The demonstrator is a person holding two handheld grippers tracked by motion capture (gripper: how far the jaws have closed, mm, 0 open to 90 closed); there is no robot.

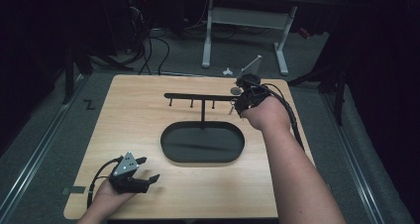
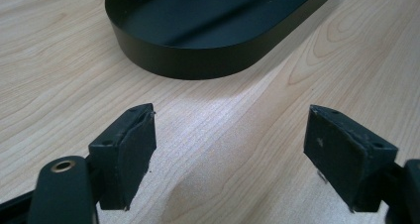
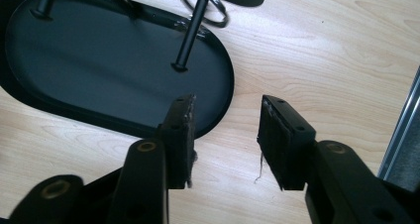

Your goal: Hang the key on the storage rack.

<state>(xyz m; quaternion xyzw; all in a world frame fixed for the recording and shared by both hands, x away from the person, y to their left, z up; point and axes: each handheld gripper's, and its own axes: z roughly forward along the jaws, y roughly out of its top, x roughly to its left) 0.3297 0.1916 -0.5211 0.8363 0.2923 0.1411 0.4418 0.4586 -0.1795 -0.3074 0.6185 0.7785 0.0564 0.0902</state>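
Note:
A black oval tray (image 1: 168, 152) lies in the middle of a wooden table (image 1: 133, 110). From it rises a thin post carrying a horizontal black bar (image 1: 198, 96) with short pegs hanging down. My right gripper (image 1: 239, 102) hovers at the bar's right end. Its own view has the jaws (image 3: 228, 102) open and bare above the tray's end (image 3: 99, 60), and beyond them a metal ring (image 3: 221, 20) hangs around a peg (image 3: 190, 33). My left gripper (image 1: 150, 168) rests near the front left of the table, open and holding nothing (image 2: 229, 115), facing the tray's wall (image 2: 198, 60).
Bare wood surrounds the tray on all sides. A white desk frame (image 1: 208, 30) and cables (image 1: 148, 45) sit on the floor behind the table. A metal rail (image 3: 403, 130) runs past the table's right edge.

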